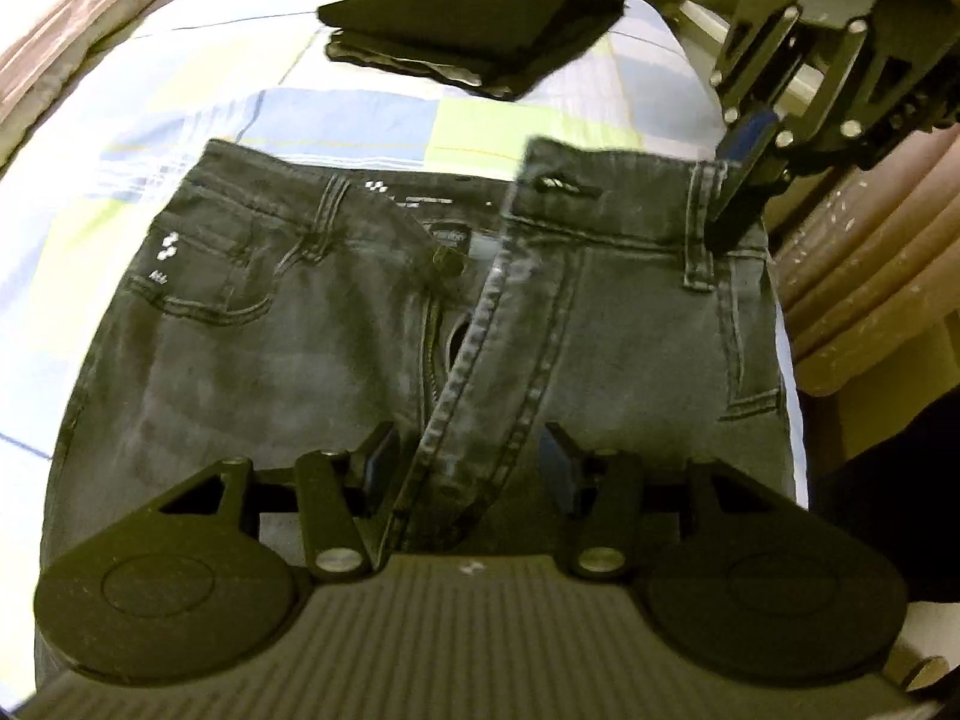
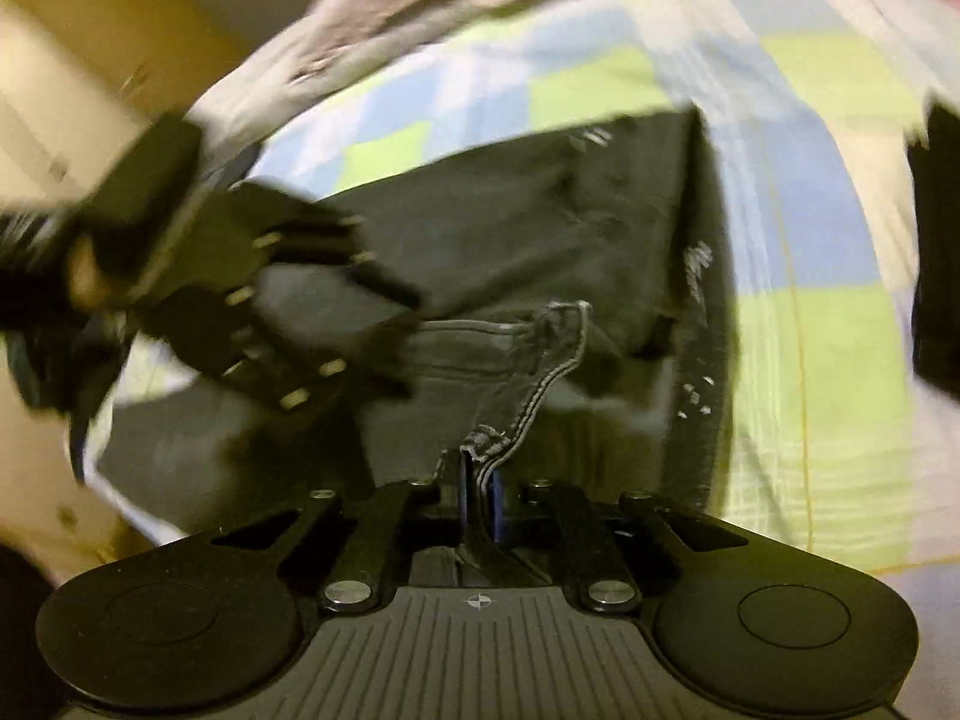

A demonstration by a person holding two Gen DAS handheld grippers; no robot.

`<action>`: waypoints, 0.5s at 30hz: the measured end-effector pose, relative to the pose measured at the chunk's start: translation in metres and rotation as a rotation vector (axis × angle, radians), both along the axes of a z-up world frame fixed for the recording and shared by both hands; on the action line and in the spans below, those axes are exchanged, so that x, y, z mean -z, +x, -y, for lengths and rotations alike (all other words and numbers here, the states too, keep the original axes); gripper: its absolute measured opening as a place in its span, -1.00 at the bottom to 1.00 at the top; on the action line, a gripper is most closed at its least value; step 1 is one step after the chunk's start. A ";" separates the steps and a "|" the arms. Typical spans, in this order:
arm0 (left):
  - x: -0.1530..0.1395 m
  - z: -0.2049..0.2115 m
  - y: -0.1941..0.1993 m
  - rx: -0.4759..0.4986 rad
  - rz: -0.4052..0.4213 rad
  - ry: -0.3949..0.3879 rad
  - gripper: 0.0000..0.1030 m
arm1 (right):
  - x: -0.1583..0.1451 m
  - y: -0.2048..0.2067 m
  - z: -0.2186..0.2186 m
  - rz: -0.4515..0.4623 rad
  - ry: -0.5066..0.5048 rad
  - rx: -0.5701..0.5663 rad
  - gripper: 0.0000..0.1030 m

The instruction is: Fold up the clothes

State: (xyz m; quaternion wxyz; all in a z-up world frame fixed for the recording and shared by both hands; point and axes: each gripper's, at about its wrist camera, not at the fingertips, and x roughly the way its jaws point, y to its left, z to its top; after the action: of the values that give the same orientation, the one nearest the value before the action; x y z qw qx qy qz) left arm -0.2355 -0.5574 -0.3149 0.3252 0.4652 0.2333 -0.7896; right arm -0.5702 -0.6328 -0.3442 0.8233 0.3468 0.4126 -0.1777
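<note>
right gripper (image 2: 480,495) clamps the stitched waistband of the grey denim jeans (image 1: 312,324); left gripper (image 1: 468,468) open astride the fly; checked sheet (image 1: 336,114) beneath

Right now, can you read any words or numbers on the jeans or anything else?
None can be read.
White print inside the waistband of the jeans: too blurred.
White marks by the pocket, with tiny letters under them: too small.
Dark tag beside the zip: blurred.
Folded black clothes and checked bedsheet: no writing shows.
</note>
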 end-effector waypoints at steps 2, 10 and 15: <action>0.006 0.004 -0.004 -0.003 0.013 0.000 -0.10 | -0.002 0.005 -0.005 -0.010 -0.075 -0.022 -0.89; 0.020 0.011 -0.011 -0.035 0.119 -0.006 -0.10 | 0.056 0.010 0.044 -0.084 -0.004 0.107 -0.32; 0.021 0.009 -0.005 -0.099 0.101 -0.008 -0.10 | 0.062 0.010 0.066 -0.027 -0.037 0.126 -0.08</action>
State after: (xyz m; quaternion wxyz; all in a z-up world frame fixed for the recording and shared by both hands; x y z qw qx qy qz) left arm -0.2408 -0.5661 -0.3356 0.3772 0.4909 0.2363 -0.7489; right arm -0.5597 -0.6988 -0.4059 0.8112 0.3543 0.3977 -0.2414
